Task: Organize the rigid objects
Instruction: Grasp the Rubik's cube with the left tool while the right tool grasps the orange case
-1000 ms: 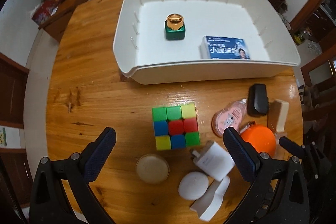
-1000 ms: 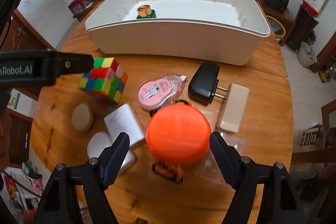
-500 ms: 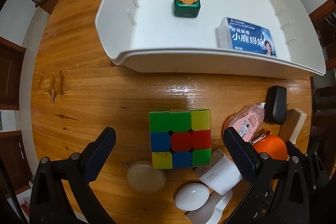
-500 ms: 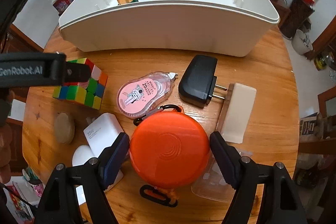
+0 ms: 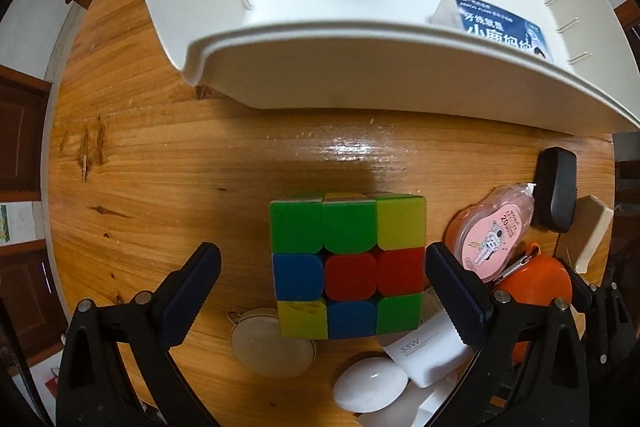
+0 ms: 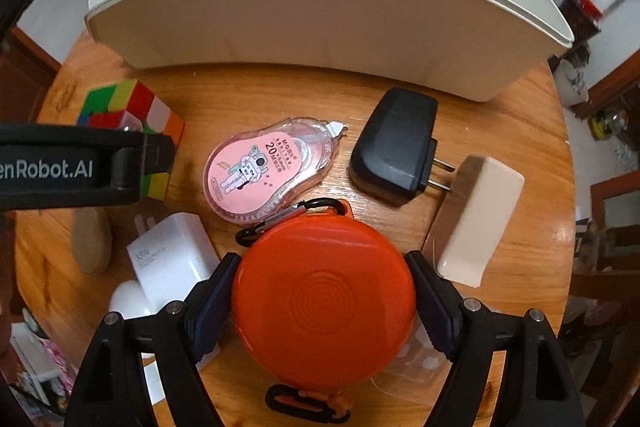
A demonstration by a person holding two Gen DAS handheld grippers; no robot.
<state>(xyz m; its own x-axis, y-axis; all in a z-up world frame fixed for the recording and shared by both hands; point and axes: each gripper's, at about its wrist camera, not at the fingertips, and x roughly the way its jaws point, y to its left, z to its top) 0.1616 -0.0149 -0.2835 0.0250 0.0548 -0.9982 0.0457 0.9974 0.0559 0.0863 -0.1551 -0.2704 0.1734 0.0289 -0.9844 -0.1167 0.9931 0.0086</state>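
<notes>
Both claws point down over the clutter near the white bin (image 5: 400, 83): the left claw (image 5: 320, 291) gapes, released, astride the colour cube (image 5: 346, 267), while the right claw (image 6: 322, 291) brackets the orange round case (image 6: 324, 299) on the worktop (image 5: 180, 163), its jaws lately widening, pads seemingly not yet pressing

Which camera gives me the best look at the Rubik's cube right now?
The left wrist view. There the Rubik's cube sits centred between the open fingers of the left hand-held gripper, its whole top face visible. In the right wrist view the cube is at the left edge, partly hidden behind the other gripper's black body.
</notes>
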